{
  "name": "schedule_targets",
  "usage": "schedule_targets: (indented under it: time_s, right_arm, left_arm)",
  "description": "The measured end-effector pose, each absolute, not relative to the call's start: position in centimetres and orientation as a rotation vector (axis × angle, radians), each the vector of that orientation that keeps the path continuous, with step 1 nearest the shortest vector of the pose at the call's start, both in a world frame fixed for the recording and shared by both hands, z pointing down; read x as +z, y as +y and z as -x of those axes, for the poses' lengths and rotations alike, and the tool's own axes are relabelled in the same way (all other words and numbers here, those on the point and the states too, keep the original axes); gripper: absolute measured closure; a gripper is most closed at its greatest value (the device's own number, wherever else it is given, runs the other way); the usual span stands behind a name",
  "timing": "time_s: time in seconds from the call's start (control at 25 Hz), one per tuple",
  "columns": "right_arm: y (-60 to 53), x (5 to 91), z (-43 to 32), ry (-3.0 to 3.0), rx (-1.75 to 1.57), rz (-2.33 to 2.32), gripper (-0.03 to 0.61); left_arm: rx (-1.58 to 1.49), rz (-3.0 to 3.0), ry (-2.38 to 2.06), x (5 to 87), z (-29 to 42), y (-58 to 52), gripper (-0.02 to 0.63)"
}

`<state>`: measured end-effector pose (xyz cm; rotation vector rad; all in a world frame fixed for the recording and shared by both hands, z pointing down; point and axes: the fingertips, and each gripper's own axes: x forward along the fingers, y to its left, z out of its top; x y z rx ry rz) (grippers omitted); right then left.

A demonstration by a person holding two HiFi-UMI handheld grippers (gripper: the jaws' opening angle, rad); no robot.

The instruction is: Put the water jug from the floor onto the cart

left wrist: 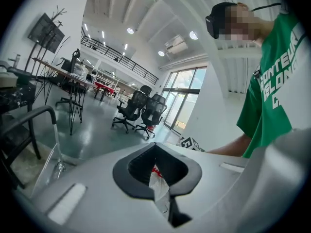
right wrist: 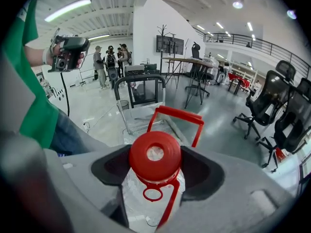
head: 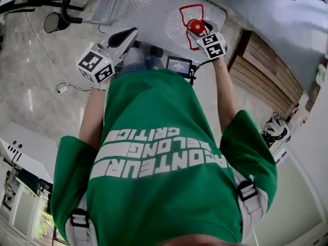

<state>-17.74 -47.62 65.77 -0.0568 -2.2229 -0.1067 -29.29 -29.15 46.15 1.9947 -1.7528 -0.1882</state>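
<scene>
"Water jug [head: 177, 32]: where is it?" the clerk asks.

"Under the right gripper [head: 198, 29]," the inspector answers. "From the head view its outline lies over the near corner of the cart [head: 138, 4], above the ribbed metal deck. No view shows whether its base touches the deck."

"Condition of the jug?"

"Clear body, upright. A red cap [right wrist: 155, 155] is on top, and a red handle [right wrist: 177, 114] stands up beyond the cap."

"State of the right gripper?"

"Drawn in narrow round the neck just under the cap, with one dark pad [right wrist: 112, 171] on each side. It holds the jug."

"And the left gripper [head: 128, 35]?"

"It is to the left of the jug and well apart from it. The jaws meet at the tips, leaving only the small hollow between the pads. A pale scrap [left wrist: 158, 188] with a red edge shows in that hollow. I cannot tell what it is."

"Anything further?"

"The cart's black push bar [right wrist: 140, 76] stands at the far end of the deck, beyond the jug. Pale stone floor [head: 31, 86] lies to the left of the cart. The person, in a green shirt [head: 164, 199], leans over with both arms out."
</scene>
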Motion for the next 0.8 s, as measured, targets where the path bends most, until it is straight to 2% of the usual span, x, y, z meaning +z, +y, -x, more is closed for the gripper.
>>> schedule_targets:
  time_s: [0.8]
  right_arm:
    - [-48.9,75.5,24.0,-2.003,-0.045,0.115,0.281]
  left_arm:
    - [-0.132,-1.992,-1.655,48.8,34.3,-31.9,0.598]
